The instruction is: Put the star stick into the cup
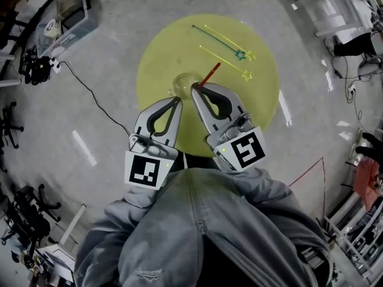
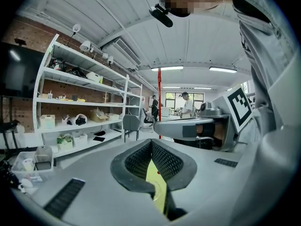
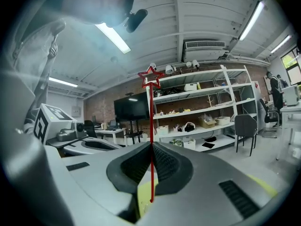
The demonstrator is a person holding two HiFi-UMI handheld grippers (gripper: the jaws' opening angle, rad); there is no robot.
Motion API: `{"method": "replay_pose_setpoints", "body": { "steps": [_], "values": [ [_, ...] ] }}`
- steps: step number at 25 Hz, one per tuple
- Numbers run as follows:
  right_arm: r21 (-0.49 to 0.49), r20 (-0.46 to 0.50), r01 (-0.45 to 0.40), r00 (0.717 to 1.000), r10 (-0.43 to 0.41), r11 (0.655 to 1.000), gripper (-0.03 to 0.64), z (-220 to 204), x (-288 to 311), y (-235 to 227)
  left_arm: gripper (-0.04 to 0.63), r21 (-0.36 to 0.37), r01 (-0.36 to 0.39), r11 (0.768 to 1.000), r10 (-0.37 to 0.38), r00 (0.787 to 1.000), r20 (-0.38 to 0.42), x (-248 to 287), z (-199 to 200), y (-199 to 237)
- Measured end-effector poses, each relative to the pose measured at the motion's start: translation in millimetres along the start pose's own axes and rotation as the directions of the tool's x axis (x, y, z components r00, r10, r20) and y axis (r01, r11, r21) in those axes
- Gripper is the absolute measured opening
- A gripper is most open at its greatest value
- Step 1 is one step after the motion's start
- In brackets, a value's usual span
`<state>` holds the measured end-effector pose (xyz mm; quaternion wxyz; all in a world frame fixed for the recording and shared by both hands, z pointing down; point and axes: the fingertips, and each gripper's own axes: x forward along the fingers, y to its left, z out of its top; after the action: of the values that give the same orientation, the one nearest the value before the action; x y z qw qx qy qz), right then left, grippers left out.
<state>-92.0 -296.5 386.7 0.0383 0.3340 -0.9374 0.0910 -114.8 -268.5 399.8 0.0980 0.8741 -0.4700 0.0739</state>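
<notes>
A red star stick [image 1: 210, 74] is pinched low on its shaft by my right gripper [image 1: 195, 88], which is shut on it. In the right gripper view the red star stick [image 3: 151, 126] runs up between the jaws to its star. A clear cup [image 1: 182, 84] stands on the round yellow table [image 1: 260, 100], just left of the right gripper's tips. My left gripper [image 1: 178, 100] is shut and empty, near the cup's front edge. Its own view shows the cup [image 2: 155, 188] through the gap below its jaws, and the red star stick [image 2: 159, 102] upright beyond.
A teal star stick [image 1: 216, 42] and two yellow star sticks [image 1: 227, 60] lie at the table's far side. A grey crate [image 1: 72, 14] and a black cable [image 1: 90, 91] are on the floor at left. White shelves [image 2: 80, 102] stand across the room.
</notes>
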Motion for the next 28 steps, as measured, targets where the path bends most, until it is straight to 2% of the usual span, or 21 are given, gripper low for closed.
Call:
{"method": "replay_pose_setpoints", "body": {
  "steps": [5,19,28],
  "values": [
    [0.007,-0.013,0.007,1.000,-0.007,1.000,0.034,-23,11,-10,0.017,-0.041,-0.008,0.999,0.007,1.000,-0.025,10,-30,12],
    [0.025,-0.036,0.032,0.999,-0.031,0.999,0.034,-85,35,-31,0.017,-0.028,0.000,1.000,-0.002,0.997,-0.073,41,-90,32],
    [0.036,-0.091,0.062,0.994,-0.059,0.997,0.034,-127,45,-39,0.017,-0.042,0.010,0.999,-0.014,0.994,-0.105,48,-120,34]
  ]
}}
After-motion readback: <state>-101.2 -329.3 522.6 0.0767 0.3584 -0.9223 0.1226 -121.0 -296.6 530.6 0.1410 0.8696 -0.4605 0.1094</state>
